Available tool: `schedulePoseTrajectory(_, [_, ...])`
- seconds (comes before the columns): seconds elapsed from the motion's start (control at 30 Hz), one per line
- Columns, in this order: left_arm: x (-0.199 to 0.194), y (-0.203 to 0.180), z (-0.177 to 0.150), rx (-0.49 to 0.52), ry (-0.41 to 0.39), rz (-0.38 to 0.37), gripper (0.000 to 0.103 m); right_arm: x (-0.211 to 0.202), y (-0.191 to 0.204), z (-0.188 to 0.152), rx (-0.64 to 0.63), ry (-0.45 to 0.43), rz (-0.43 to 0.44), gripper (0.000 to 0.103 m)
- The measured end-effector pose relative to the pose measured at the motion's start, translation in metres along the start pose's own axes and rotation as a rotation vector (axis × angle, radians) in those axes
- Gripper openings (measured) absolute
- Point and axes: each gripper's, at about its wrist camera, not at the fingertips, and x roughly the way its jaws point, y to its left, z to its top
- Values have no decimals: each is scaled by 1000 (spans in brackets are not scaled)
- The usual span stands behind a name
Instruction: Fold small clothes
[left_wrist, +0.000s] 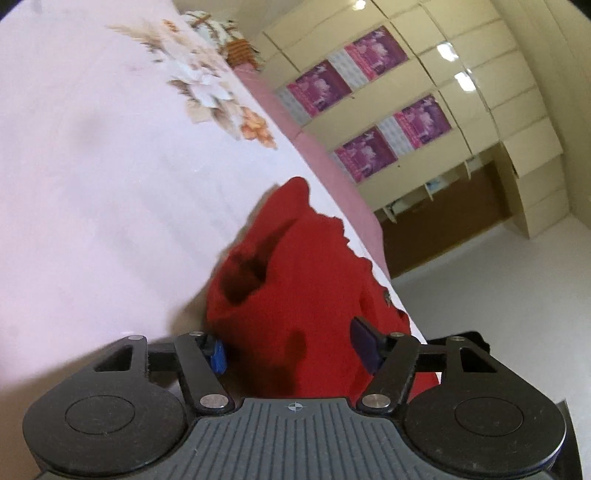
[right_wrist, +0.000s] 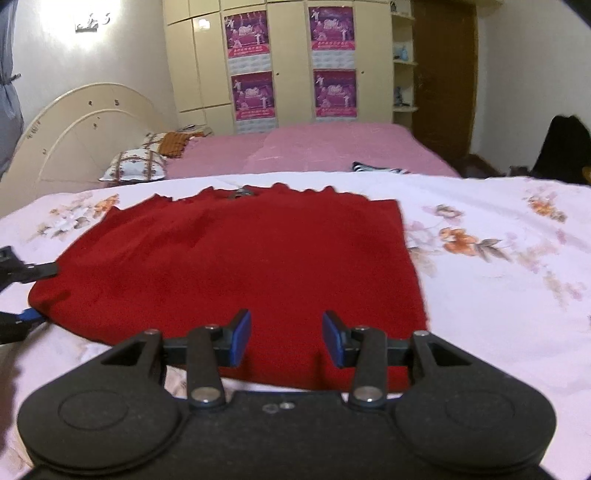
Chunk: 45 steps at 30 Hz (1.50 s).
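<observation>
A red knitted garment (right_wrist: 236, 266) lies spread on the floral white bedsheet (right_wrist: 498, 295). My right gripper (right_wrist: 287, 339) is open, its blue pads either side of the garment's near edge, low over it. In the left wrist view the same garment (left_wrist: 295, 295) is bunched up between the open jaws of my left gripper (left_wrist: 291, 350); the cloth fills the gap between the pads. The left gripper also shows in the right wrist view (right_wrist: 26, 291) at the garment's left corner.
A pink bed cover (right_wrist: 314, 151) lies beyond the sheet, with pillows (right_wrist: 136, 166) and a cream headboard (right_wrist: 81, 125) at the left. A folded striped item (right_wrist: 376, 168) sits at the far edge. Wardrobes with purple posters (right_wrist: 295, 62) stand behind.
</observation>
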Motion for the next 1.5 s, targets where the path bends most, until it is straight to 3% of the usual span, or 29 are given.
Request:
schedulePoseTrajectory(0.03, [8, -1, 5, 8, 4, -8, 66, 4, -1, 4, 28, 1, 34, 28])
schedulePoseTrajectory(0.1, [19, -3, 12, 9, 3, -17, 66, 13, -1, 11, 64, 10, 88, 6])
schedulePoseTrajectory(0.23, [36, -10, 21, 27, 7, -12, 63, 39, 10, 27, 69, 15, 134, 6])
schedulePoseTrajectory(0.33, [50, -9, 27, 26, 31, 50, 21, 56, 22, 38, 54, 15, 157, 6])
schedulePoseTrajectory(0.4, [52, -5, 30, -5, 31, 27, 20, 67, 31, 44, 43, 18, 170, 6])
schedulePoseTrajectory(0.53, [52, -11, 29, 52, 25, 43, 19, 86, 48, 47, 1, 41, 183, 5])
schedulePoseTrajectory(0.6, [40, -14, 29, 23, -15, 13, 17, 93, 54, 46, -20, 58, 186, 5])
schedulePoseTrajectory(0.67, [30, -16, 28, 18, -55, -24, 17, 105, 61, 41, -80, 106, 135, 2])
schedulePoseTrajectory(0.73, [39, -11, 26, 34, -8, 46, 17, 106, 59, 36, -97, 89, 128, 0])
schedulePoseTrajectory(0.87, [43, -7, 29, 13, 11, 41, 17, 105, 57, 36, -98, 99, 127, 0])
schedulePoseTrajectory(0.97, [35, -32, 34, 79, -9, 0, 17, 106, 54, 34, -85, 87, 132, 0])
schedulePoseTrajectory(1.1, [29, -95, 37, 188, -3, -91, 17, 105, 52, 37, -74, 85, 145, 0])
schedulePoseTrajectory(1.13, [32, -113, 35, 223, 13, -104, 17, 102, 47, 38, -40, 80, 170, 0])
schedulePoseTrajectory(1.2, [42, -148, 25, 301, 51, -117, 17, 92, 23, 40, 97, 63, 212, 11])
schedulePoseTrajectory(1.3, [67, -191, -7, 421, 126, -119, 17, 64, -34, 38, 343, 14, 221, 22])
schedulePoseTrajectory(1.43, [110, -221, -63, 513, 275, -84, 17, 29, -107, 29, 558, 2, 224, 32])
schedulePoseTrajectory(1.5, [128, -226, -89, 543, 352, -74, 22, 13, -132, 26, 614, -13, 220, 42])
